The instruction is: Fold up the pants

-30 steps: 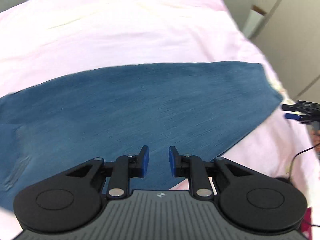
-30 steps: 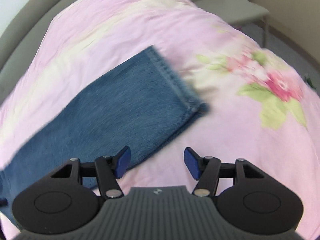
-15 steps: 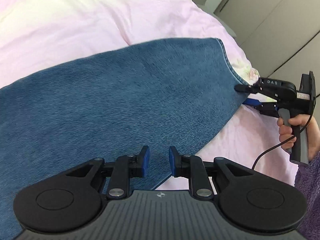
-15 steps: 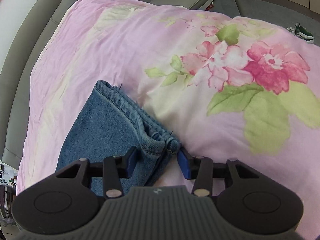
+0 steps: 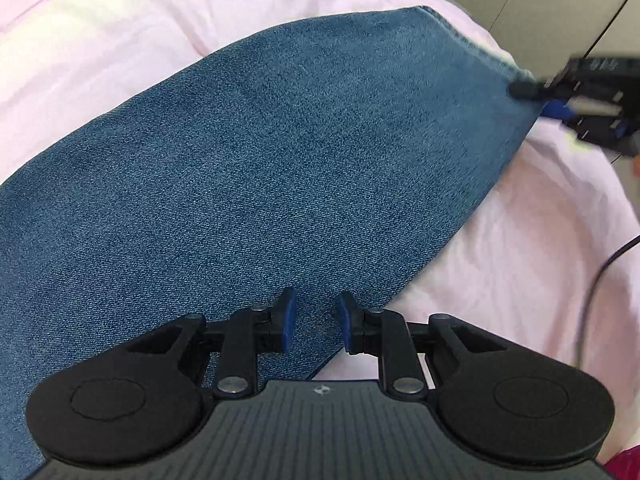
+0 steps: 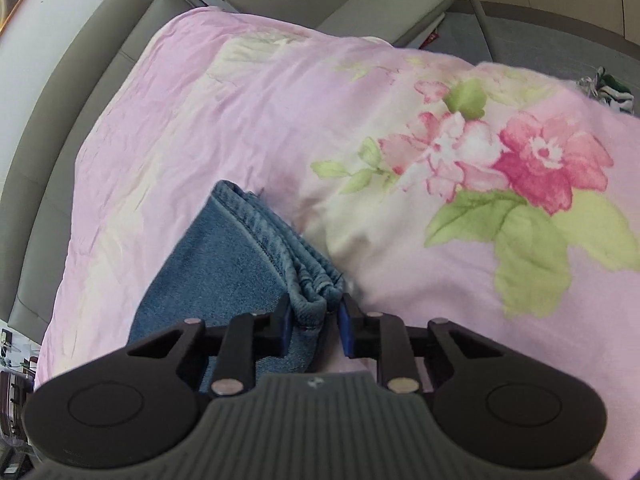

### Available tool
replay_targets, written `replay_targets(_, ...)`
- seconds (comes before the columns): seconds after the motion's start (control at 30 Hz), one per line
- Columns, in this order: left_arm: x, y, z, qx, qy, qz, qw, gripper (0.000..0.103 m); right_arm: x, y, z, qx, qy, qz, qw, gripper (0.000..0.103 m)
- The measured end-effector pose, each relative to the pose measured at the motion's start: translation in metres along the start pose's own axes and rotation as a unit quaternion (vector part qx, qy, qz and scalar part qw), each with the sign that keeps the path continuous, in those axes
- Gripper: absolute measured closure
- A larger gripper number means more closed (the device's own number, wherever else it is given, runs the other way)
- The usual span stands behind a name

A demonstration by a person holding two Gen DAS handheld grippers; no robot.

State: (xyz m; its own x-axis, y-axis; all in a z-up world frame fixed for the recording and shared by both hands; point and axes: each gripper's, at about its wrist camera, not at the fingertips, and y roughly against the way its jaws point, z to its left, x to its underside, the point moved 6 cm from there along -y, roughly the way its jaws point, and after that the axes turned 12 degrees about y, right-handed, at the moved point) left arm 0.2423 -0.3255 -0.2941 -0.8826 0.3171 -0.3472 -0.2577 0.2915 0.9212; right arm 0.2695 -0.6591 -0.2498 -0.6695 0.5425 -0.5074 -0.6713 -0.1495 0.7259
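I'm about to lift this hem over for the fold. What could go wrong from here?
1. The right gripper pinches only the corner of the stacked hem; a layer may slip out on the lift.
2. The left gripper is open above the jeans, so nothing pins them; they may drag along.
3. The quilt may bunch underneath.

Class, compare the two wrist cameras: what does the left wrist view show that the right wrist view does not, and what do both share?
Left wrist only: the broad flat denim leg, the left gripper open above it, and the right gripper seen from outside at the hem corner. Right wrist only: the stacked hem, floral print, grey headboard. Both: the jeans on the pink bedcover.
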Motion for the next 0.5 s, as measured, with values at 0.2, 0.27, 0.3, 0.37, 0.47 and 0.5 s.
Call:
replay_targets(0.2, 0.008, 0.006, -0.007, -0.020, -0.022, -0.027, 0.9992, 0.079, -0.021, 0.048, 0.083, -0.014, 0.105, -0.017, 0.994, 0.086)
replay_targets(0.27, 0.007, 0.019, 0.002, 0.005, 0.009, -0.038, 0.9992, 0.078, -0.025, 0.062, 0.115, -0.019, 0.139, -0.026, 0.990, 0.086)
replay_targets(0.3, 0.008, 0.032, 0.012, 0.020, 0.034, -0.050, 0.9980, 0.078, -0.027, 0.072, 0.132, -0.018, 0.161, -0.034, 0.986, 0.086)
replay_targets(0.37, 0.013, 0.058, 0.030, 0.043, 0.065, -0.077, 0.9940, 0.078, -0.029, 0.088, 0.166, -0.024, 0.198, -0.044, 0.979, 0.086)
replay_targets(0.47, 0.024, 0.099, 0.062, 0.054, 0.091, -0.110, 0.9883, 0.078, -0.023, 0.101, 0.216, -0.042, 0.243, -0.043, 0.968, 0.086)
replay_targets(0.5, 0.030, 0.113, 0.076, 0.054, 0.100, -0.120, 0.9863, 0.078, -0.019, 0.104, 0.232, -0.048, 0.255, -0.042, 0.965, 0.086)
